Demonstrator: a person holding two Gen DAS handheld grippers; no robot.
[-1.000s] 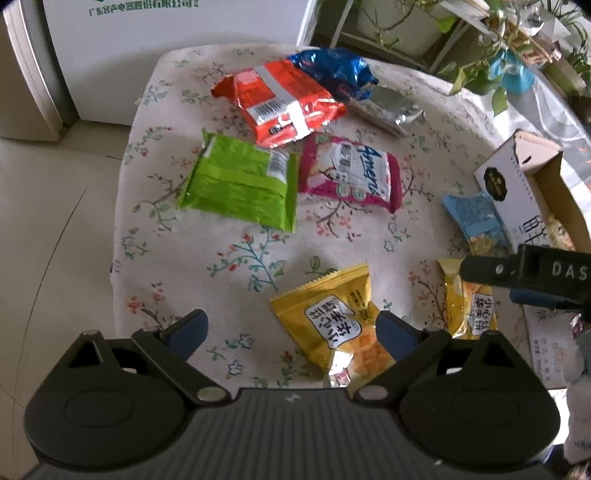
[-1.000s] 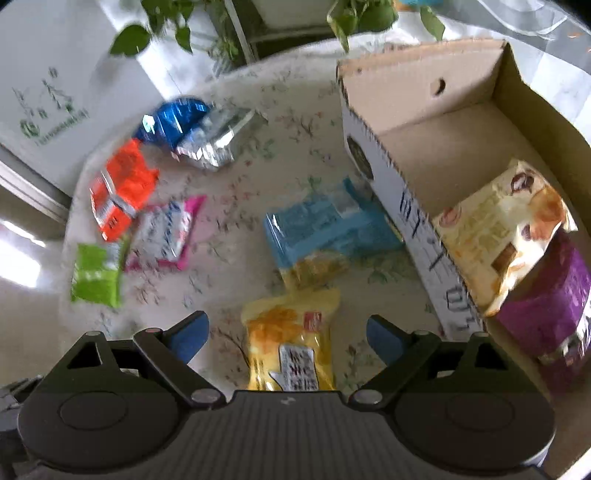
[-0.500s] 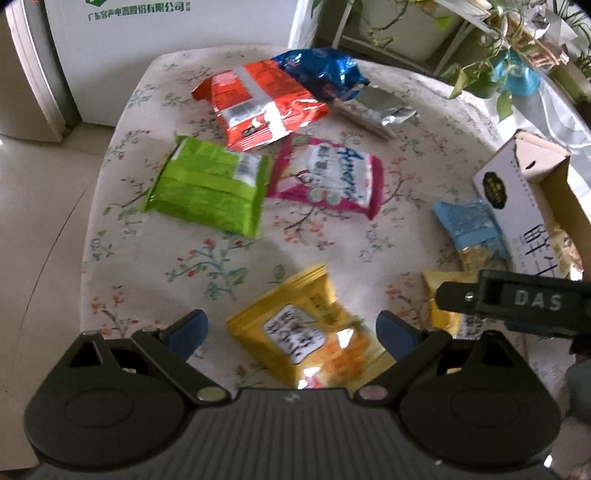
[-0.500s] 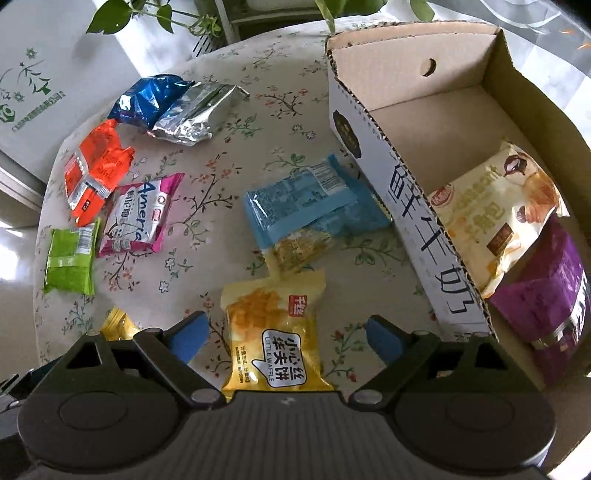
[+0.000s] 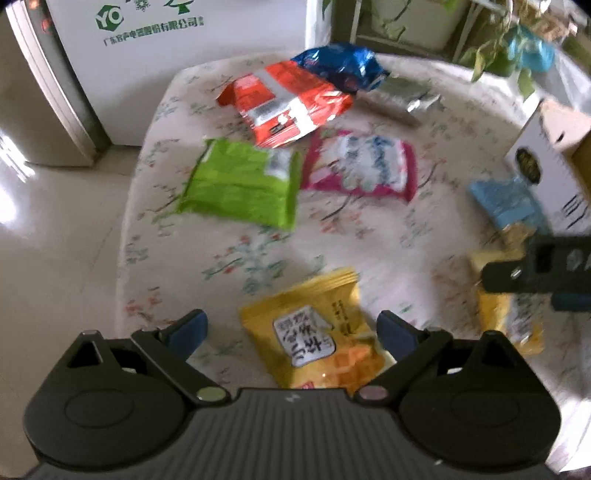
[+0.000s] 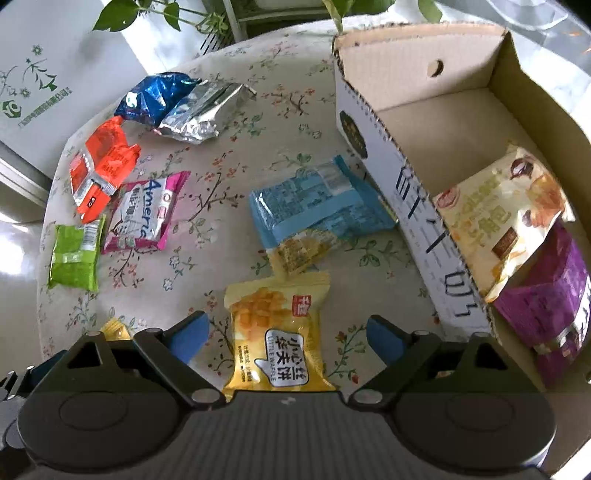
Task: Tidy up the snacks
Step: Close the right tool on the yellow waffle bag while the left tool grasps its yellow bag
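Floral tablecloth (image 6: 236,155), white appliance (image 5: 177,55), houseplant (image 6: 159,11)

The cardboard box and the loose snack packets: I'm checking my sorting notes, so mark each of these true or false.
1. The cardboard box holds two packets. True: a cream packet and a purple packet.
2. The green packet is in the box. False: it lies on the tablecloth.
3. The right claw grips a yellow packet. False: it is open above it.
4. A silver packet lies beside the dark blue packet. True.
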